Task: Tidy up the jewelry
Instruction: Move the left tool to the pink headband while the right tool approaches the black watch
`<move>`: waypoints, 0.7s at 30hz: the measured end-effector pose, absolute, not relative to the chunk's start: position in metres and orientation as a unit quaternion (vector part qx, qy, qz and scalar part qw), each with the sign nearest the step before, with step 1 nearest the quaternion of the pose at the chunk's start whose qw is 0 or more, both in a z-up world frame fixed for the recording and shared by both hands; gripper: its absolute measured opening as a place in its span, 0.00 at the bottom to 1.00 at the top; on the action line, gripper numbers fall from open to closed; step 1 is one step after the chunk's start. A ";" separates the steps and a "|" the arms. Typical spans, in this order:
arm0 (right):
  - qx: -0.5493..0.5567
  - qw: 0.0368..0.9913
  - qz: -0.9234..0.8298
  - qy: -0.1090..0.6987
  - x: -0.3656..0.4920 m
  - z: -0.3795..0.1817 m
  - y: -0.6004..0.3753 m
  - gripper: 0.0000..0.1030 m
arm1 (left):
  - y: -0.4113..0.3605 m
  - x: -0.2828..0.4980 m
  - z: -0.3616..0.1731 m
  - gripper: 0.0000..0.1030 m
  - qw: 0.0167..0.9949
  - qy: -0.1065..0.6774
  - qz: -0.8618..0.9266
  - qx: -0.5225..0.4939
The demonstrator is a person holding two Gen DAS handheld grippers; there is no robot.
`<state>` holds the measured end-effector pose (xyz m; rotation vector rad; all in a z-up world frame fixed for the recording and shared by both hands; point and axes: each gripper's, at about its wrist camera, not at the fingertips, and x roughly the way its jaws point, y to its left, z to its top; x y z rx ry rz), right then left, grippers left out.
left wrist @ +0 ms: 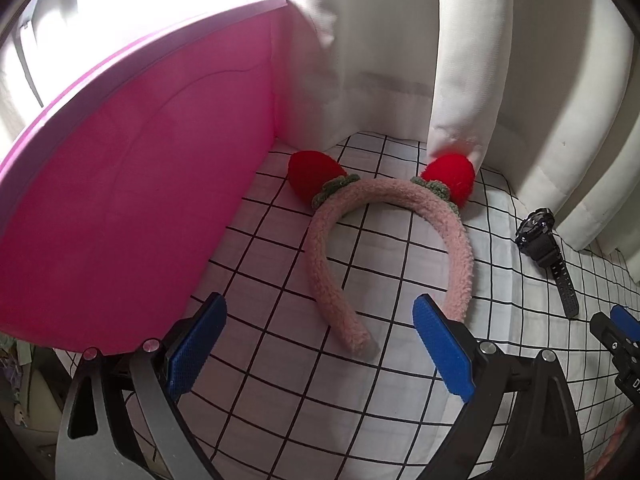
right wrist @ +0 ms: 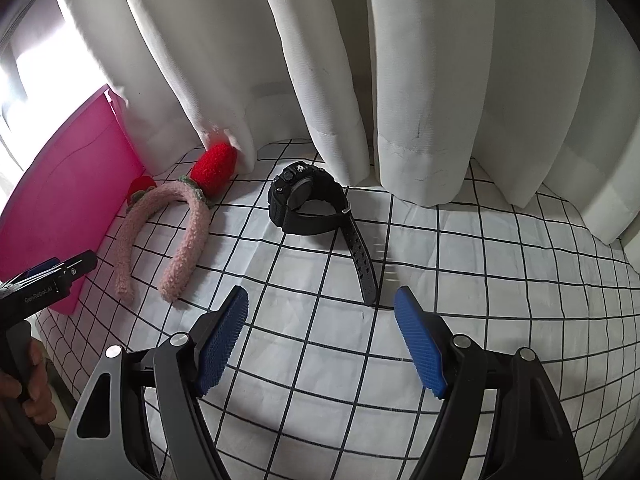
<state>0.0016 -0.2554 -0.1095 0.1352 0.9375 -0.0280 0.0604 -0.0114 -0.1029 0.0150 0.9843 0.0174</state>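
Note:
A fuzzy pink headband (left wrist: 384, 216) with two red knitted strawberries lies on the checked cloth, also in the right wrist view (right wrist: 188, 232). A black wristwatch (right wrist: 308, 204) lies to its right, strap stretched toward me; it shows in the left wrist view (left wrist: 540, 236). A pink box (left wrist: 120, 200) stands at the left, also in the right wrist view (right wrist: 60, 200). My left gripper (left wrist: 320, 344) is open and empty just before the headband's ends. My right gripper (right wrist: 320, 336) is open and empty just before the watch strap's tip.
White curtains (right wrist: 360, 60) hang along the back of the white, black-gridded cloth (right wrist: 500, 280). The left gripper shows at the left edge of the right wrist view (right wrist: 52, 276); the right gripper's tip shows in the left wrist view (left wrist: 616, 332).

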 end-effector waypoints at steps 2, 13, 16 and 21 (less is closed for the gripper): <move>0.063 0.889 -0.010 0.454 0.010 -0.115 -0.255 0.70 | -0.013 0.068 -0.109 0.90 0.880 0.474 0.011 0.009; 0.046 0.880 0.000 0.473 0.060 -0.143 -0.257 0.70 | -0.013 0.099 -0.135 0.90 0.875 0.483 0.019 0.010; 0.038 0.878 0.004 0.477 0.068 -0.147 -0.253 0.70 | -0.012 0.104 -0.139 0.90 0.874 0.485 0.022 0.011; 0.022 0.878 0.006 0.478 0.083 -0.152 -0.251 0.70 | -0.011 0.115 -0.148 0.90 0.872 0.488 0.026 0.014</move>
